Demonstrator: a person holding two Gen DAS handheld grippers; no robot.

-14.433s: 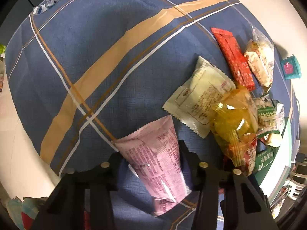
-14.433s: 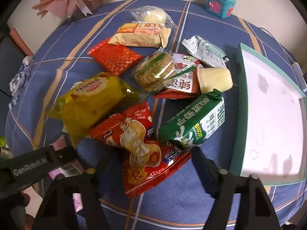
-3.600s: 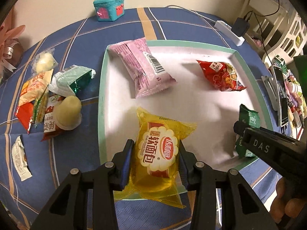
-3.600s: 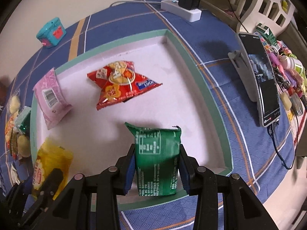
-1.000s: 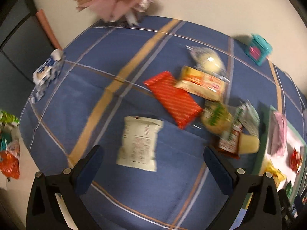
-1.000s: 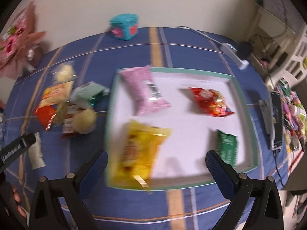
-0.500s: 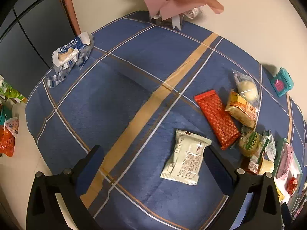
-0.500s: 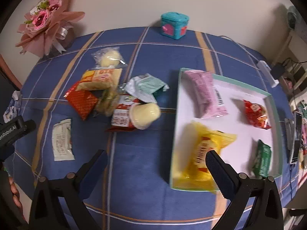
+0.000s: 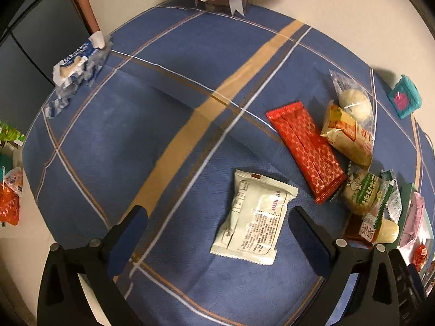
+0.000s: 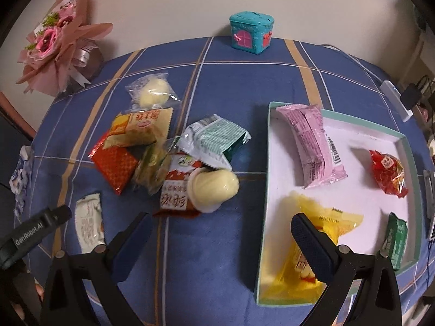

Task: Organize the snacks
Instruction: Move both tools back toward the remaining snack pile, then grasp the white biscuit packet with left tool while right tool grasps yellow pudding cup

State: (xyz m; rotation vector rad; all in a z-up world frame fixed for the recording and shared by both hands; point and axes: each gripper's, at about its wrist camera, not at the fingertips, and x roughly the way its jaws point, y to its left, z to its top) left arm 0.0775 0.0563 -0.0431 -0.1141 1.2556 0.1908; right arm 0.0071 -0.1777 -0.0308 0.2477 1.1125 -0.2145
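Observation:
My left gripper is open and empty, just above a cream snack packet that lies between its fingers; the packet also shows in the right wrist view. Beyond it lie a red packet, a yellow packet and a clear-wrapped bun. My right gripper is open and empty above the cloth, near a pale jelly cup and a green-white packet. The white tray holds pink, red, yellow and green packets.
A pink bouquet and a teal toy house stand at the table's far edge. A blue-white wrapper lies at the far left. A power strip and a phone lie right of the tray.
My left gripper has moved closer to the cream packet, which now lies between its open fingers. My right gripper has shifted toward the snack pile, the tray now at its right.

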